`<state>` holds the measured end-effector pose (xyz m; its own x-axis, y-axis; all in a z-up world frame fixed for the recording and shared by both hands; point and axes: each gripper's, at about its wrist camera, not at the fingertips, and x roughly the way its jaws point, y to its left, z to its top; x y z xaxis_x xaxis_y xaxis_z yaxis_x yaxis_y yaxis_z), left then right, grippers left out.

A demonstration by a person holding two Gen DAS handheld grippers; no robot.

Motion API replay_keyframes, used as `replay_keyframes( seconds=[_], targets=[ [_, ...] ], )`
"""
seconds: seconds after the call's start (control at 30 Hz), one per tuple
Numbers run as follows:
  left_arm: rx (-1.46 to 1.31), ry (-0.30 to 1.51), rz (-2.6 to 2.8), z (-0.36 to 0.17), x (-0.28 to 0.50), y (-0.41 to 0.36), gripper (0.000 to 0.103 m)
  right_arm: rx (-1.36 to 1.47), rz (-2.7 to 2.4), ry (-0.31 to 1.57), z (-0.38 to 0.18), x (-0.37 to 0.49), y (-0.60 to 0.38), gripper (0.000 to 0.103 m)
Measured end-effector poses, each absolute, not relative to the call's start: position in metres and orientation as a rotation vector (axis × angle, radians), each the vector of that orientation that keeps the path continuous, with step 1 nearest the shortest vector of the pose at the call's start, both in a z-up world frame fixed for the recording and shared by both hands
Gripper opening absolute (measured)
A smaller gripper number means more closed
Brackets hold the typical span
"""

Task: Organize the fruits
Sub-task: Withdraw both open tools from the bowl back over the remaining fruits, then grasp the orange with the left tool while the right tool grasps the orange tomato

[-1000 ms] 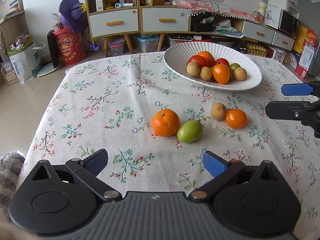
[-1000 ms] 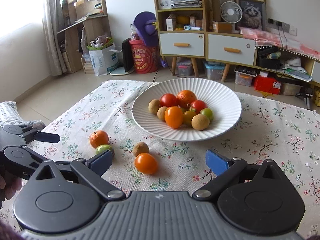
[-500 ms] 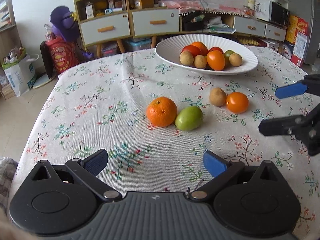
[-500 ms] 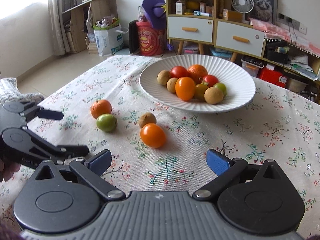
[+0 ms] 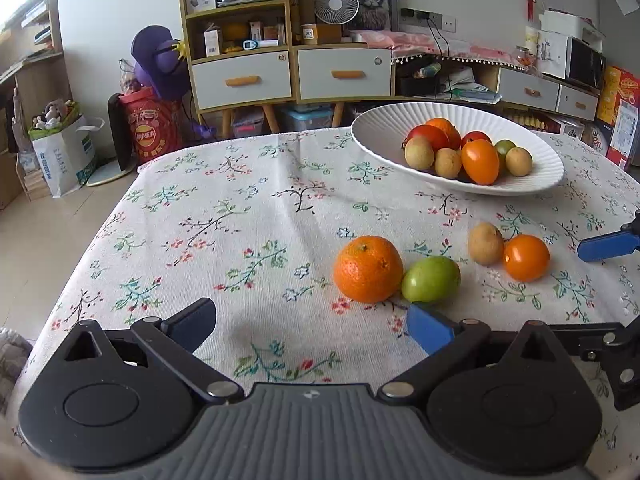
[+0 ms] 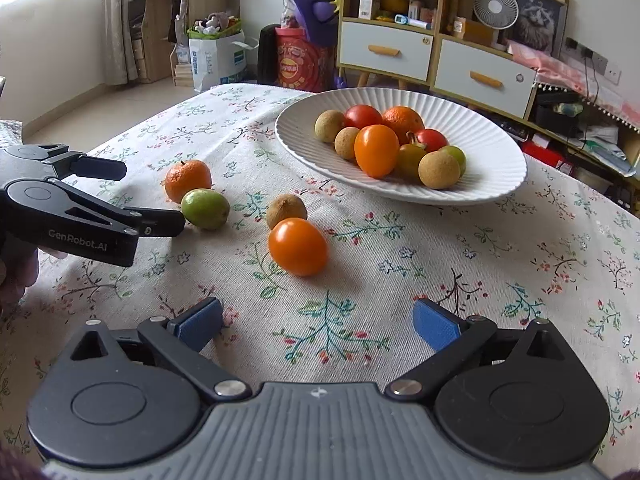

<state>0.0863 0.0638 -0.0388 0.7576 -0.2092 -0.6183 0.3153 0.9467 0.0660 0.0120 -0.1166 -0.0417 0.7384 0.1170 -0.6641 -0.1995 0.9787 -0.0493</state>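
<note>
4 fruits lie loose on the flowered tablecloth, and the job is most likely to put them in the white bowl with the others. The bowl already holds a little heap of red, orange, green and brown fruits, bunched near its middle.

The mandarin and the green fruit sit side by side and touch. A little to the right, the brown fruit and the orange tomato touch too. Both pairs lie near the bowl, on the side closer to the person.

The left gripper is low over the cloth with its 2 fingers spread wide and nothing between them. Its right finger is just beside the green fruit, so it looks set for the mandarin or the green fruit. The wide gap makes sense, because the mandarin is the biggest of the 4.

The right gripper is also spread wide and empty. It points at the orange tomato, which sits straight ahead between its fingers but well in front of the tips.

Round fruits roll easily. A finger that bumps 1 fruit may push its neighbor away, so each gripper should come in slowly.
</note>
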Motion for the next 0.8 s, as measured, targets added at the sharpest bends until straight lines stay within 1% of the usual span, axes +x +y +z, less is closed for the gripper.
replay_keyframes(
  seconds=[0.07, 0.2, 0.27, 0.33, 0.5, 0.63, 0.8],
  targets=[
    [0.168, 0.650, -0.287, -0.039, 0.088, 0.063, 0.103, -0.119, 0.173, 0.711, -0.042, 0.014, -0.118, 0.098],
    [0.169, 0.645, -0.298, -0.037, 0.089, 0.059, 0.102, -0.121, 0.172, 0.697, -0.041, 0.016, -0.118, 0.090],
    [0.165, 0.645, -0.313, -0.036, 0.091, 0.056, 0.094, -0.124, 0.171, 0.691, -0.039, 0.017, -0.117, 0.086],
    [0.163, 0.647, -0.324, -0.035, 0.092, 0.054, 0.089, -0.128, 0.171, 0.685, -0.038, 0.018, -0.116, 0.081],
    [0.166, 0.655, -0.345, -0.033, 0.094, 0.046, 0.076, -0.129, 0.175, 0.680, -0.036, 0.022, -0.115, 0.073],
    [0.170, 0.658, -0.357, -0.032, 0.095, 0.040, 0.064, -0.119, 0.178, 0.677, -0.033, 0.024, -0.116, 0.062],
    [0.175, 0.660, -0.366, -0.031, 0.096, 0.034, 0.054, -0.099, 0.188, 0.676, -0.031, 0.027, -0.118, 0.053]
  ],
)
